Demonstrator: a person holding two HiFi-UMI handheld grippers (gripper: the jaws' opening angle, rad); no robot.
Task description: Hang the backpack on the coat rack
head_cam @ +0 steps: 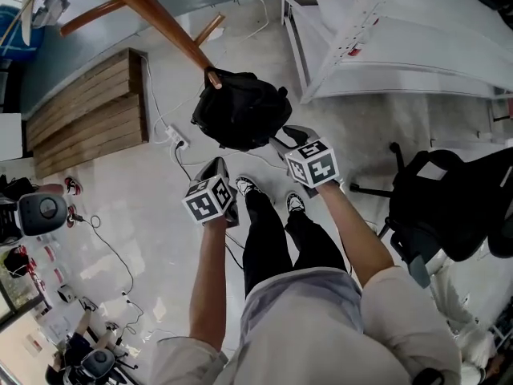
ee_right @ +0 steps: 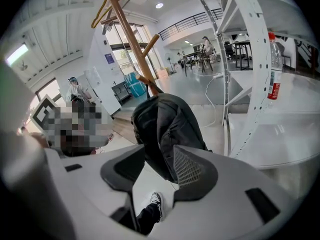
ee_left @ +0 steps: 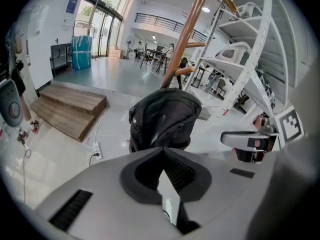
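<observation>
Both grippers off backpack, hanging upright on coat rack ahead. I judge right gripper nearer, jaws half-apart, empty; left gripper closed.

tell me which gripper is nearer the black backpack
Right. The right gripper sits at the backpack's lower right edge, jaws apart; the left gripper, shut, is below it across a clear gap.

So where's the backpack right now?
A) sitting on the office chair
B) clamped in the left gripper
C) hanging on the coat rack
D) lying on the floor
C: the backpack hangs by its top from the wooden coat rack, clear of the floor.
</observation>
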